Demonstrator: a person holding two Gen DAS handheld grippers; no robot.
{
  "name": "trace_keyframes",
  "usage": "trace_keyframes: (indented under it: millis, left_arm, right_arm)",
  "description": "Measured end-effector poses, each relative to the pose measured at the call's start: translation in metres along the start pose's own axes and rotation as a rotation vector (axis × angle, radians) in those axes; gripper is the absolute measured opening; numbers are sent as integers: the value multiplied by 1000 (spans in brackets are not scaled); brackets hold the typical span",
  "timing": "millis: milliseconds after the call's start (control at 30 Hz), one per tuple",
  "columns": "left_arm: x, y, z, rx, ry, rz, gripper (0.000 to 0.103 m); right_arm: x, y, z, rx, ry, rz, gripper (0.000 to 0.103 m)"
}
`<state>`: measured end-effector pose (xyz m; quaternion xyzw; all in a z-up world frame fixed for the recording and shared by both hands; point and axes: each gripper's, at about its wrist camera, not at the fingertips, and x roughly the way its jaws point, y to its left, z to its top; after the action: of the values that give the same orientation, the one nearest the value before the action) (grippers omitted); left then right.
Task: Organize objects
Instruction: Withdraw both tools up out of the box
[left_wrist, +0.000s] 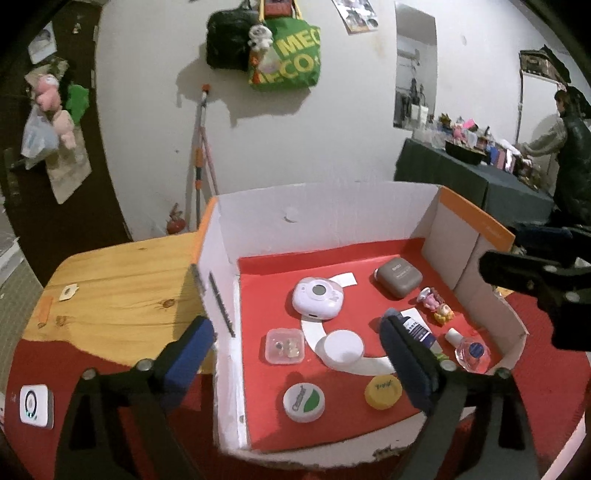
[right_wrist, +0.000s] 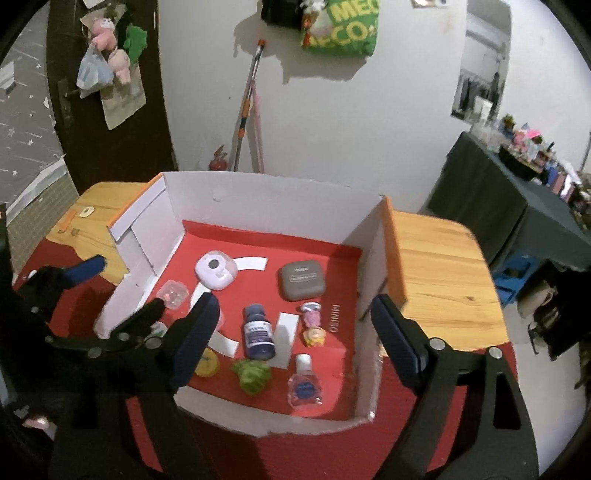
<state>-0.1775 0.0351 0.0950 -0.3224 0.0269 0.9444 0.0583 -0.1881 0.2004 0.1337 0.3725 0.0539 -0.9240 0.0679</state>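
Right wrist view showed both grippers empty, jaws spread, above the box: right gripper, left gripper. Sorting seemed mostly done. Inside lay a camera, grey case, blue bottle, sanitizer, figurine, green toy, clear tub, and caps. Only a white device sat outside on the table.

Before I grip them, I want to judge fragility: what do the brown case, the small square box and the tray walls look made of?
Brown case: matte, opaque, rounded corners, probably hard plastic. Small square box: clear glossy plastic, contents showing through. Tray walls: white-faced cardboard, folded flaps, ragged torn front edge.
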Motion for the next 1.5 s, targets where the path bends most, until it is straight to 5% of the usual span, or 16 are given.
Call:
trace_keyframes:
  millis: [233, 300, 600, 1000, 1500]
  left_arm:
    - [-14, -6, -19, 9, -70, 59, 103]
    - [-16, -6, -23, 0, -81, 48, 103]
    - [-18, -5, -37, -34, -139, 42, 103]
    - [-1, 3, -44, -85, -110, 38, 103]
    - [6, -2, -46, -54, -53, 31, 103]
  right_arm:
    - [-9, -7, -31, 22, -94, -32, 87]
    - [-7, -10, -39, 40, -97, -16, 93]
    - [16, -7, -59, 10, -148, -53, 93]
    - [49, -14, -71, 50, -120, -69, 94]
    - [44, -27, -74, 118, -146, -43, 97]
